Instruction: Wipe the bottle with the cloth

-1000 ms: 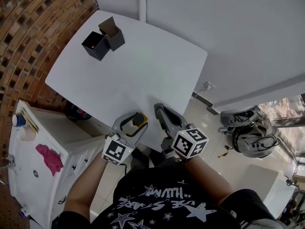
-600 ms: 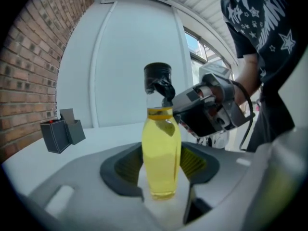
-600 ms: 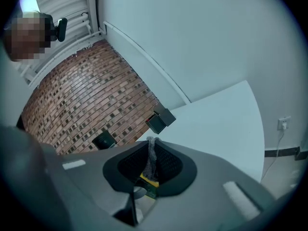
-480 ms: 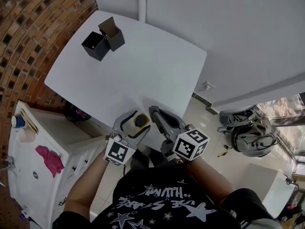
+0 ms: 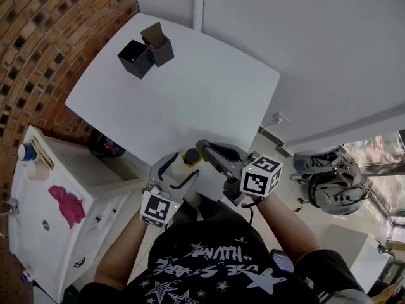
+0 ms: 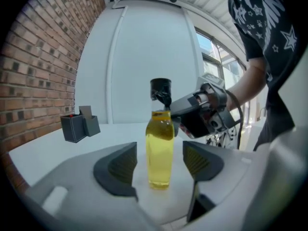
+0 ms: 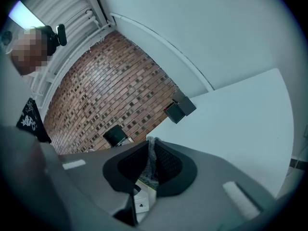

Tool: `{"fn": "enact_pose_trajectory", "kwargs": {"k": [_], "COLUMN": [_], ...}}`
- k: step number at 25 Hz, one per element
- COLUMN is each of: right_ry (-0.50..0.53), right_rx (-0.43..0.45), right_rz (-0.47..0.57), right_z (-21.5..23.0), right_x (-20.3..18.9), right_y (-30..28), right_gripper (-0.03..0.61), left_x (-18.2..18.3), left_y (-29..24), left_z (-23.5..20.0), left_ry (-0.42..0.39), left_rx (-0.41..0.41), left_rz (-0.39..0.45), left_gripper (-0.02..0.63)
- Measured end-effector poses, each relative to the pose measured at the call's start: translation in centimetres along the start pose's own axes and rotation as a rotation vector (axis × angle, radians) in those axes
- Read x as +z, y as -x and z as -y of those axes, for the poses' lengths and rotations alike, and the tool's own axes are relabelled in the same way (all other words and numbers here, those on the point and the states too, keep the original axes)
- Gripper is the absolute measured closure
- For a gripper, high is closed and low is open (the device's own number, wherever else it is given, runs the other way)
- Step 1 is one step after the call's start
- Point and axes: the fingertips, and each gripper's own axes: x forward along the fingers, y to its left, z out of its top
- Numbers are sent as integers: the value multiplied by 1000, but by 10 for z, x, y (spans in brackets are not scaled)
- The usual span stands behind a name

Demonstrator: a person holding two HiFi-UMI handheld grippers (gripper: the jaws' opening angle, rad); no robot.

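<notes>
A clear bottle (image 6: 160,148) of yellow liquid with a black cap stands upright on the white table (image 5: 190,87) near its front edge. My left gripper (image 6: 161,163) is open around it. Its jaws have just been opening, and neither pad touches the bottle. From above, the bottle (image 5: 190,156) stands just past the left gripper (image 5: 179,171). My right gripper (image 5: 204,148) comes in from the right, its tip at the bottle's cap. In the right gripper view the right gripper (image 7: 151,154) is shut on a thin grey cloth (image 7: 152,161), and the black cap (image 7: 115,134) shows just to the left.
Two black boxes (image 5: 147,50), one with an open flap, stand at the table's far left corner. A brick wall runs along the left. Below the table's left edge stands a white cabinet (image 5: 38,233) bearing a pink rag (image 5: 66,206). Bags lie on the floor at the right (image 5: 332,176).
The left jaws, closed round the bottle a second ago, have spread and drawn back slightly. The right gripper has swung its tip left to the bottle's cap.
</notes>
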Motion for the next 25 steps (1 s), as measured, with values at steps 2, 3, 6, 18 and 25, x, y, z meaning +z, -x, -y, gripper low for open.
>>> {"fn": "enact_pose_trajectory", "kwargs": {"k": [2,3,6,18,25], "right_ry": [-9,-8,-7,-21,101], "right_rx": [4,7,9,-44,-82], "right_rz": [-16,-24,-47,-188,-306], "right_z": [4,6,12,48,56], "right_x": [-3,-6,-15,-61,-80], "right_y": [-2,-3,-6,-23,-26], "right_gripper": [538,538,538,537,538], "left_x": [1,1,3,18,18], "left_y": [4,5,12,52,59], "left_z": [0,-1,-6,-35,-37], "left_ry": [25,36,70,212,219], "left_rx": [27,39,89,263,292], "left_rz": [5,8,14,49,43], "left_gripper": [313,313,313,314,314]}}
